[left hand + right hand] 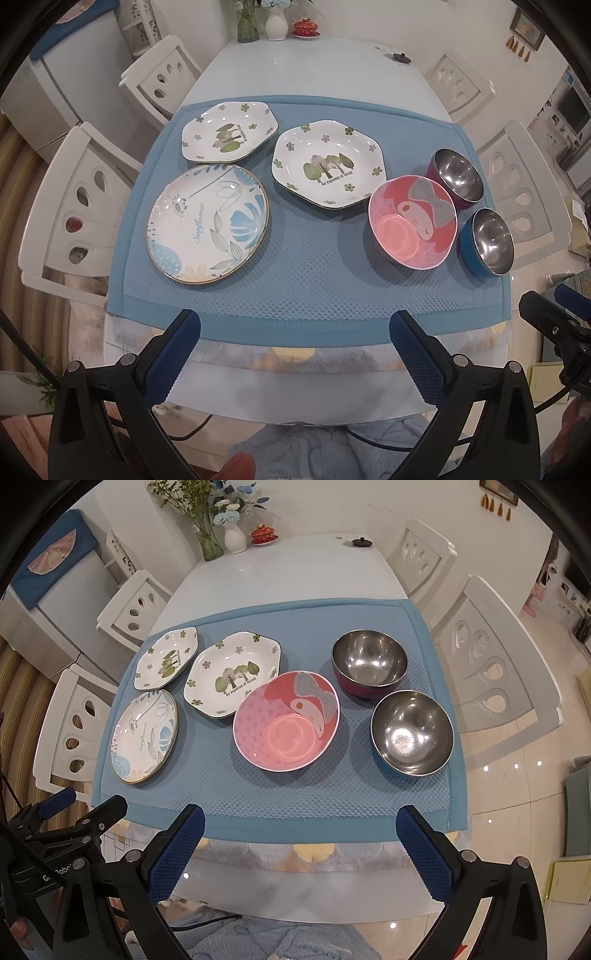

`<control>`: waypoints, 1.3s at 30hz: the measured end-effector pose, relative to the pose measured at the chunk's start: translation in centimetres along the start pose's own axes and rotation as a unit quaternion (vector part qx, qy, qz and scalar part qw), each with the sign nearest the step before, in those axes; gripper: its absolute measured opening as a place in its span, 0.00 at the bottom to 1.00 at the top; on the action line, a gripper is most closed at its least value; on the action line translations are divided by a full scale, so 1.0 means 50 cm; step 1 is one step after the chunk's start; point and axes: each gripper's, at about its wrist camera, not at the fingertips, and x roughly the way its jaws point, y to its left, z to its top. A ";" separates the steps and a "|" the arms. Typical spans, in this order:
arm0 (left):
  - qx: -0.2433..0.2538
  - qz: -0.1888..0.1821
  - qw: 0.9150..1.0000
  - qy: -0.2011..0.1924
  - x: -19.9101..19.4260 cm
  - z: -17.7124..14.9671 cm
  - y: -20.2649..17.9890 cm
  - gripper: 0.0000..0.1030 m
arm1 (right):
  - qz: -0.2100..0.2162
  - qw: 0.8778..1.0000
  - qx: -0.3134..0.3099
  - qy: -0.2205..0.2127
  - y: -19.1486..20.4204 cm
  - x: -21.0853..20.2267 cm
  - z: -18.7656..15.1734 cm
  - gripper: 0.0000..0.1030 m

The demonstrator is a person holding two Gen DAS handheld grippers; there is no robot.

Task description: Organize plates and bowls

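While both the left gripper (295,334) and right gripper (300,829) hang wide open and empty, the plates (208,224) and bowls (286,720) sit well ahead on the blue mat (314,266), seemingly untouched.

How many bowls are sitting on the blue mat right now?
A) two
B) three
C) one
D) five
B: on the blue mat stand three bowls, the pink bowl, the steel bowl with the red outside and the steel bowl with the blue outside; the other three dishes on the left are plates.
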 end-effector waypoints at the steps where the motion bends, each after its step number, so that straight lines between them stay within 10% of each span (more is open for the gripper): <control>1: 0.000 0.001 1.000 0.002 0.001 -0.001 -0.001 0.99 | -0.003 1.000 -0.002 -0.005 0.000 0.001 -0.002 1.00; 39: 0.002 0.009 0.999 0.036 0.025 -0.033 -0.016 0.99 | -0.011 0.999 0.010 0.032 -0.014 0.033 -0.037 1.00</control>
